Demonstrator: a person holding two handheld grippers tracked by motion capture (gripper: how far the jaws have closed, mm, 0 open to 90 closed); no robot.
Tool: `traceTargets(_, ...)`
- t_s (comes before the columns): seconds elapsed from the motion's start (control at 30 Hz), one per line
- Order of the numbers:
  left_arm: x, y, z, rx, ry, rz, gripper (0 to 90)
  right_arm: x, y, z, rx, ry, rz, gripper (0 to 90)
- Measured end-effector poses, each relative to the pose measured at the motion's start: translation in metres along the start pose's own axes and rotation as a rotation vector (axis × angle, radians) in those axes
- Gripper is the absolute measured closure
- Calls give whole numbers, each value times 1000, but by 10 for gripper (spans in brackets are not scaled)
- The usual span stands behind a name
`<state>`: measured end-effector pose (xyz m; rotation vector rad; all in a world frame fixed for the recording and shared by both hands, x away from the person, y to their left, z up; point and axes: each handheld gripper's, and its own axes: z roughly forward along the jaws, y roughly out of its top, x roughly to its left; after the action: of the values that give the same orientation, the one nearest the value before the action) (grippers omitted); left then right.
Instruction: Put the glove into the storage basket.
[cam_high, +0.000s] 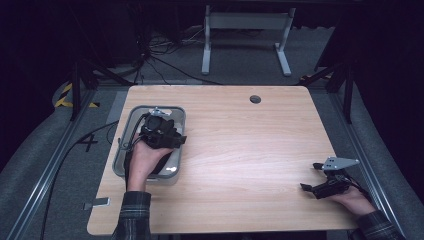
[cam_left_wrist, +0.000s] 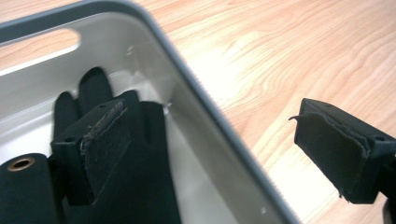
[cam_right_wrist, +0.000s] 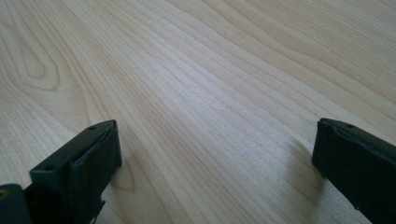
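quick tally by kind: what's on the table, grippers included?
Grippers: 2, left gripper and right gripper
Grey bins: 1, grey bin
Black gloves: 1, black glove lying in the bin
Total: 4

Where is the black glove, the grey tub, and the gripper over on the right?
black glove (cam_left_wrist: 95, 88): left gripper view, on its fingers.
grey tub (cam_high: 150, 108): high view, on its far rim.
right gripper (cam_high: 312, 177): high view, midway between its fingertips.
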<state>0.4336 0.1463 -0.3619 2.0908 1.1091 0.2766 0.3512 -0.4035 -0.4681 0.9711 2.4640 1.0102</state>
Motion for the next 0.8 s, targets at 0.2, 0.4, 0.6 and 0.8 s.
traceTargets(0.2, -21, 4, 4, -20, -31, 26, 105, 0, 0, 0, 0, 0, 0, 18)
traceTargets(0.4, -42, 4, 13, -23, -71, 60, 105, 0, 0, 0, 0, 0, 0, 19)
traceTargets(0.6, -63, 4, 21, -35, -98, 95, 105, 0, 0, 0, 1, 1, 1, 18)
traceTargets(0.8, -90, 3, 31, -46, -123, 133, 105, 0, 0, 0, 1, 1, 1, 18)
